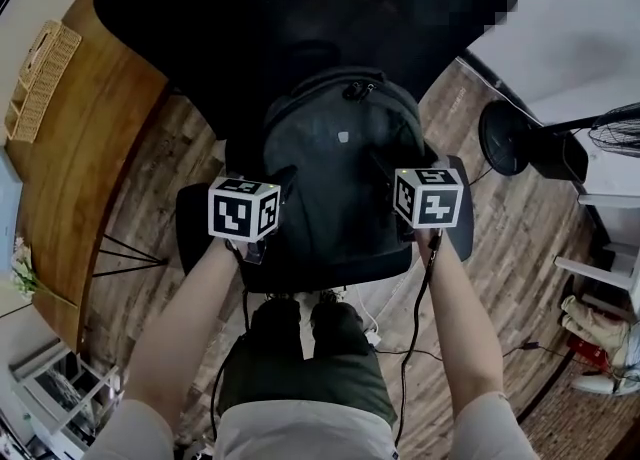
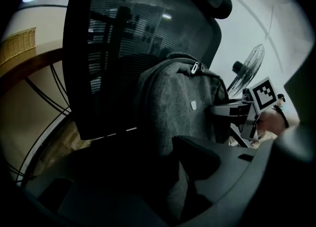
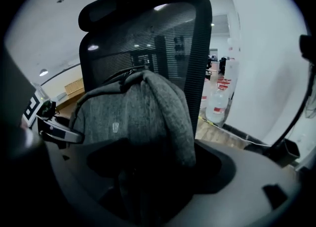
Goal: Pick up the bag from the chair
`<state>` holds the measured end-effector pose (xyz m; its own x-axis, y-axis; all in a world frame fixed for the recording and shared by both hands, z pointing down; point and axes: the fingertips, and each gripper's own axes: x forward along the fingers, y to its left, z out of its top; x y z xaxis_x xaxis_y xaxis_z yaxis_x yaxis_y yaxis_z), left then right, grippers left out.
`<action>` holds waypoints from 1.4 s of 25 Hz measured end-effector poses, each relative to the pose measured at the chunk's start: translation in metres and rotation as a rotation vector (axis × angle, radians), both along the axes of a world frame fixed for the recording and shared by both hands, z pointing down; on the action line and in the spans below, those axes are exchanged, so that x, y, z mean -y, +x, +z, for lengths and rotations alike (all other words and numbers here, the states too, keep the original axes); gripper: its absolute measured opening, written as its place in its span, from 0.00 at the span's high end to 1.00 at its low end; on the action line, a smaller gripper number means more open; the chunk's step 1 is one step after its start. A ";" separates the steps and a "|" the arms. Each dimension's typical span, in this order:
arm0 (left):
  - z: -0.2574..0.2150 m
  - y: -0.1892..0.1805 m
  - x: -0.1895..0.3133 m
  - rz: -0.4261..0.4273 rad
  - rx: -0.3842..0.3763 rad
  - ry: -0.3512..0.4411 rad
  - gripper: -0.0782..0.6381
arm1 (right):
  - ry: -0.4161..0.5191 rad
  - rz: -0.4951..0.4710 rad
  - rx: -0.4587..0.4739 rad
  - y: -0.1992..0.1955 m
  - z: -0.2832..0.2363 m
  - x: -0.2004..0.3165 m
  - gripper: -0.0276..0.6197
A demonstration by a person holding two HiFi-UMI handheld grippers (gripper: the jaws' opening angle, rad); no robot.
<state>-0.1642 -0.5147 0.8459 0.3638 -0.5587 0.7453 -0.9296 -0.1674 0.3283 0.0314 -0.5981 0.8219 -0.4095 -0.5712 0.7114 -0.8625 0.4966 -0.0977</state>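
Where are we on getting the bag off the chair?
The approach looks done: one gripper sits at each side of the bag. In hand: the left gripper and the right gripper each pinch its gray fabric between their jaws. Left to do: the lift. The bag appears to rest on the chair, against the backrest.

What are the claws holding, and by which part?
The grey bag: left claw and right claw each pinch fabric low on its sides.
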 end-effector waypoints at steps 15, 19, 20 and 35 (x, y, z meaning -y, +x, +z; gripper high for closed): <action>-0.150 0.015 -0.029 -0.035 -0.064 0.244 0.75 | 0.141 0.084 0.118 0.020 -0.139 -0.067 0.64; -0.232 0.012 -0.026 -0.035 -0.059 0.361 0.75 | 0.213 0.080 0.130 0.019 -0.224 -0.069 0.64; -0.254 0.011 -0.027 -0.031 -0.054 0.391 0.75 | 0.225 0.075 0.131 0.018 -0.245 -0.069 0.64; -0.517 -0.015 -0.064 0.040 0.100 0.801 0.75 | 0.441 0.048 0.299 -0.002 -0.497 -0.123 0.65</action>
